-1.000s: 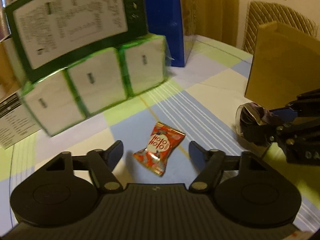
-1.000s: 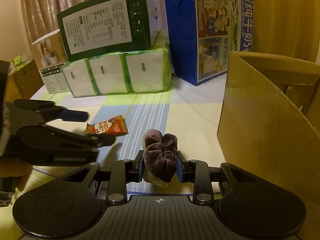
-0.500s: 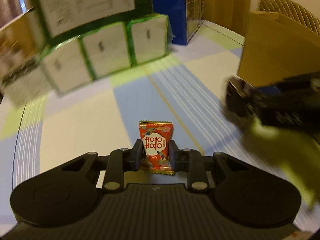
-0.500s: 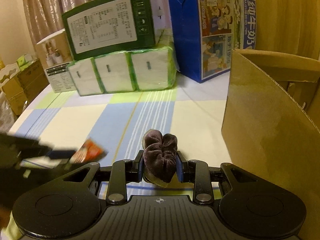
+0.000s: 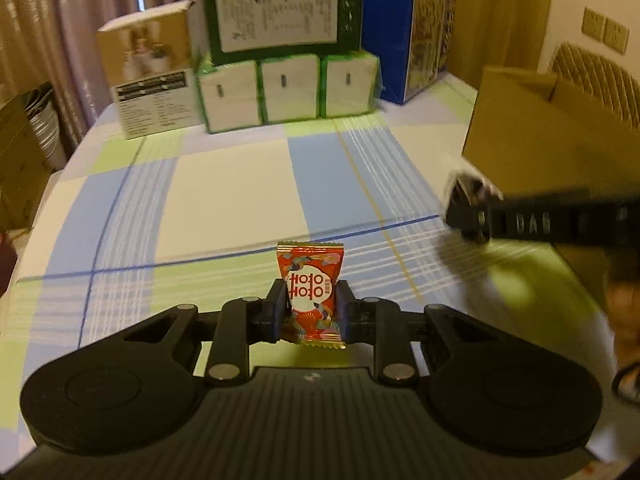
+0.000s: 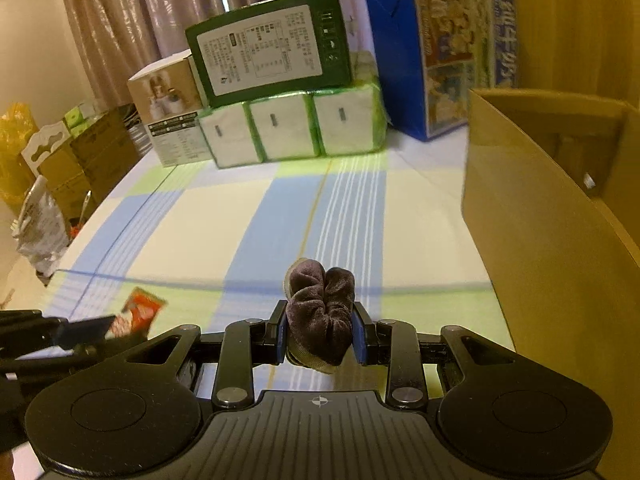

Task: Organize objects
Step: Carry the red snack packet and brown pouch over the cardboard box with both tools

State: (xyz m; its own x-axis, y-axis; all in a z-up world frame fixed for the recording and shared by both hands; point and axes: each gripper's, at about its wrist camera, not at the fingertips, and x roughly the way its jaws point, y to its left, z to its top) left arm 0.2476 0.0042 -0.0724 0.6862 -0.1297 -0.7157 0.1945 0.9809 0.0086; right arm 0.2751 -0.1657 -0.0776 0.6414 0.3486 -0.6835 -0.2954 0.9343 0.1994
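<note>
Two things are in hand and neither is put away yet; the left gripper (image 5: pixel 311 312) has its fingers closed on a red candy packet (image 5: pixel 311 294), which stands upright between the pads, lifted clear of the checked tablecloth (image 5: pixel 224 184); the right gripper (image 6: pixel 320 338) has its fingers closed on a dark plush bundle (image 6: pixel 320 312), soft and folded, perhaps a sock or cloth, though I cannot tell which; both loads sit above the cloth rather than on it. The open cardboard box (image 6: pixel 532 216) stands to the right, just beside the right gripper, and it looks like the likely place for these things, judging from the task alone; its inside is mostly hidden, so I cannot say what it already holds. At the far edge of the table a green box (image 6: pixel 268 48) rests on a pack of tissues (image 6: pixel 292 128), with a blue carton (image 6: pixel 440 60) to its right and a small brown-and-white box (image 6: pixel 168 116) to its left; these look settled. The open cloth between shows no other loose item, so by my reckoning the picking-up is done and the carrying over and dropping of both things is what remains.
</note>
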